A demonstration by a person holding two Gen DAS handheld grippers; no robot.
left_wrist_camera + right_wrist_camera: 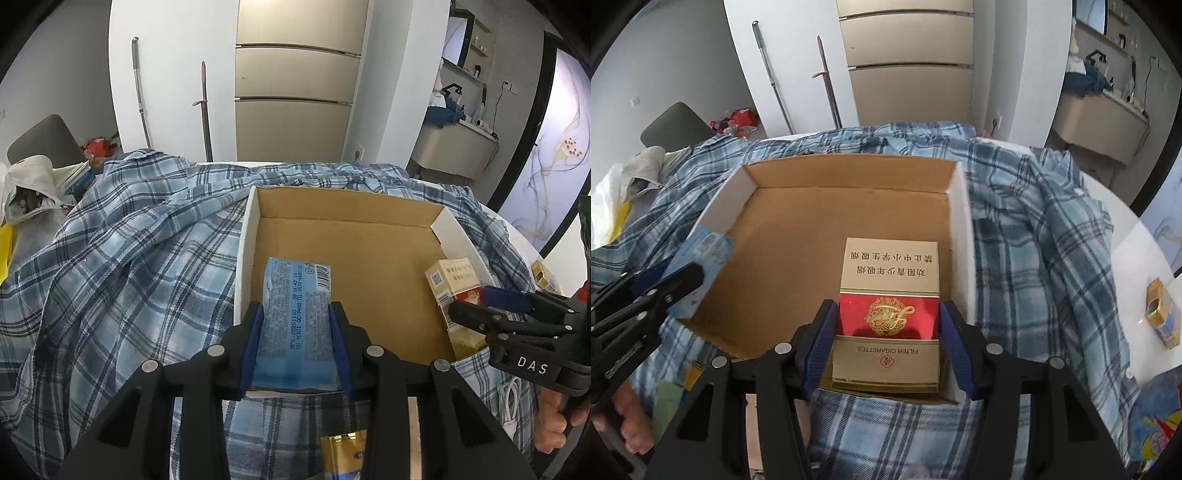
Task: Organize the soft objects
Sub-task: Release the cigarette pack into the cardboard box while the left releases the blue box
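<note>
Behind my rig stand a tall beige cabinet (297, 99) and two mop handles against a white wall; below, a blue plaid shirt (122, 258) is spread over the surface with a shallow cardboard box (827, 206) sitting on it. My left gripper (295, 347) has its fingers (251, 343) clamped on a blue tissue pack (295, 321), whose long axis runs straight ahead, away from me, over the box's near left part. My right gripper (886, 343) has its fingers (955, 347) flanking a red and gold cigarette pack (890, 295) at the box's near right wall, and they look pressed to its sides, though they are easing inward a touch. Both packs point lengthwise toward the far wall of the box and lie side by side, apart. I judge the next move turns on letting go low inside the box, each hand on its own side. A second gold pack (1161, 317) lies off the shirt, nearer my right hand.
</note>
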